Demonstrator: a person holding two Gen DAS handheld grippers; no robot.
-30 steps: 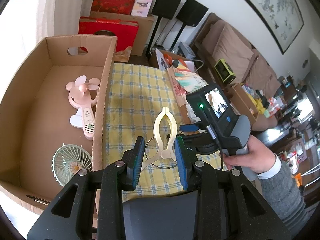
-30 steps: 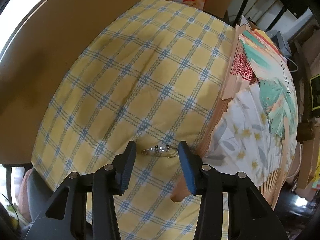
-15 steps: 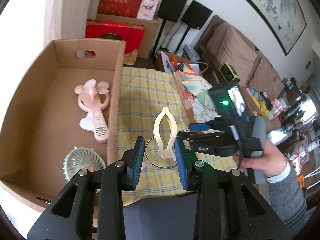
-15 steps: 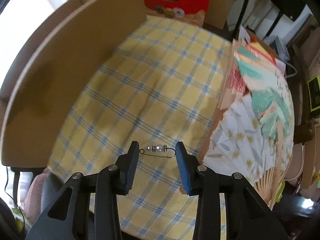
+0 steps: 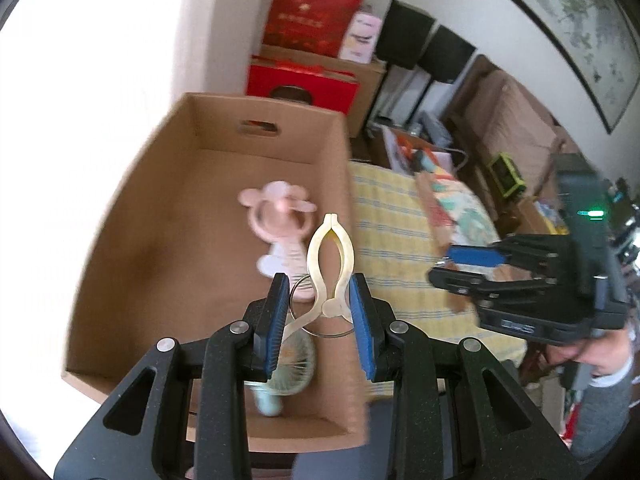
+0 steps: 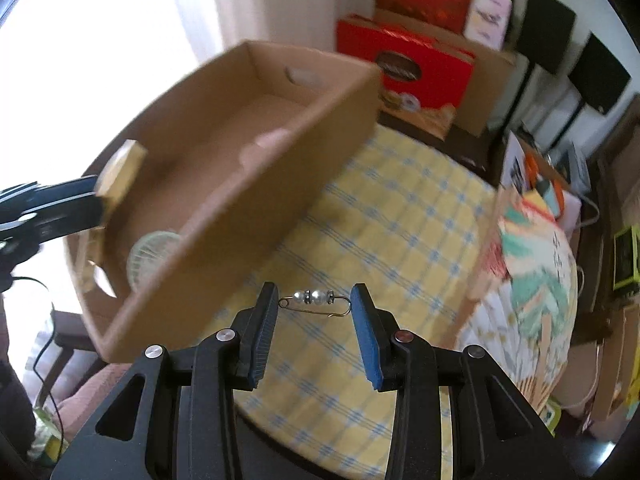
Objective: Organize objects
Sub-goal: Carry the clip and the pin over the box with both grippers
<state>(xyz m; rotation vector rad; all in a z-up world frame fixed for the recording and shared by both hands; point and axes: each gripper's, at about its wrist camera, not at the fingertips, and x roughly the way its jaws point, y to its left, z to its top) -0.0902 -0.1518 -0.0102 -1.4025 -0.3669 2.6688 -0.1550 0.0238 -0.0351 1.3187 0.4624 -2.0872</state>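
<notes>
Cardboard box (image 5: 168,208): occupies the 9 o'clock half of the left wrist view, open side up. It contains a pink handheld fan (image 5: 280,220) and a pale green fan (image 5: 294,364) nearer the camera.

Left gripper (image 5: 320,302): fingers pinching a cream clip (image 5: 330,264) with a wire ring hanging from it. The clip's long axis runs toward 12 o'clock, in line with the fingers, closed tip leading. The clip hangs over the box interior, just inside the box's 3 o'clock wall.

Yellow checked bench (image 5: 400,248): lies at 3 o'clock of the box wall, with paper fans (image 6: 528,264) stacked along its far edge.

Right gripper (image 6: 314,304): fingers clamped on a pearl safety pin (image 6: 314,300), held by its two ends. The pin's long axis runs 9 to 3 o'clock, spanning the gap crosswise. It is raised above the bench; the box lies toward 10 o'clock from it.

Assessment: the left gripper is nearer the deposit point. Its load is already above the box, so only release appears to remain. The right gripper must likely cross the near wall first.
</notes>
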